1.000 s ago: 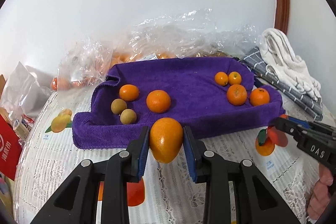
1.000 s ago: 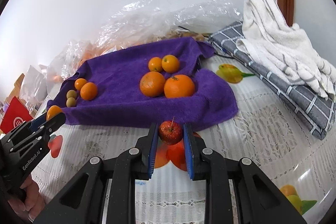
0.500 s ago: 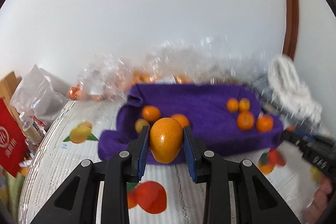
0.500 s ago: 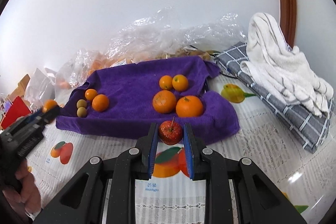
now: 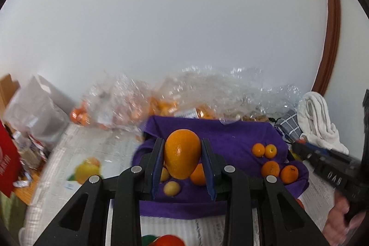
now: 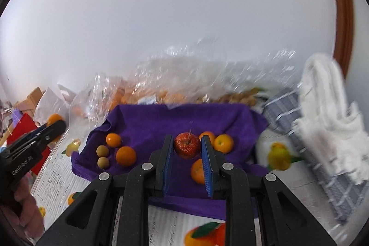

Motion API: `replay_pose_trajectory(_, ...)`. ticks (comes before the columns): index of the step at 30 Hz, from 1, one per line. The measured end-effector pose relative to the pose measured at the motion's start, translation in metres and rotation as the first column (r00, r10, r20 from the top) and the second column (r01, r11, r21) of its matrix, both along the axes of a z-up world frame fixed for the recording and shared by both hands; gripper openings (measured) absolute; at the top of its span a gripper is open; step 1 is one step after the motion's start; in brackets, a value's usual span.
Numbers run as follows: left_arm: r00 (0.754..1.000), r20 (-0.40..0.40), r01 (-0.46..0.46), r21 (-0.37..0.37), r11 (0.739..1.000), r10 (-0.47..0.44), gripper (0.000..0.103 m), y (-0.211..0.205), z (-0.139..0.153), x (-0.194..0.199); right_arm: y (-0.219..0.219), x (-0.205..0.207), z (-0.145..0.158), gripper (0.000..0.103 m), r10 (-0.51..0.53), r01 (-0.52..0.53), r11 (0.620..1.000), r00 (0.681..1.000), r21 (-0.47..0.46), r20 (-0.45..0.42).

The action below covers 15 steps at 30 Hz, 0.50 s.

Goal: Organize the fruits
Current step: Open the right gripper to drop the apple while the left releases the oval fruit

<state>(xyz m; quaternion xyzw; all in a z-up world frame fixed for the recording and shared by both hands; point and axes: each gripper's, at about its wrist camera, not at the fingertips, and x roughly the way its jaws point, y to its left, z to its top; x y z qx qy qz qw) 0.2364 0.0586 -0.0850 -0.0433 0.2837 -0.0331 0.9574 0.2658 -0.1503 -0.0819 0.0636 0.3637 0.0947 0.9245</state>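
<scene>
My left gripper is shut on a large oval orange, held above the near edge of the purple towel. My right gripper is shut on a small red apple with a thin stem, also above the towel. On the towel lie several small oranges at the right, and an orange with two small tan fruits at the left. The right gripper shows at the right edge of the left wrist view, the left gripper at the left of the right wrist view.
Crinkled clear plastic bags with more oranges lie behind the towel against a white wall. A white towel on a grey checked cloth sits at the right. A red box and white bags stand at the left. The tablecloth bears fruit prints.
Both grippers have risen and moved forward over the purple towel, each still holding its fruit. The table has dropped lower in both views and more wall shows.
</scene>
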Motion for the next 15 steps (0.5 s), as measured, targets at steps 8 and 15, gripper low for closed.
replay_pose_trajectory(8,0.998,-0.055,-0.007,0.043,0.999,0.009,0.030,-0.008,-0.048,0.011,0.019,0.011,-0.055,0.024,0.082,-0.088,0.994,0.991,-0.061,-0.103)
replay_pose_trajectory(15,0.997,-0.066,0.037,-0.012,0.999,-0.038,0.030,-0.014,-0.060,0.013,0.021,0.015,-0.071,0.024,0.090,-0.096,0.994,0.990,-0.044,-0.112)
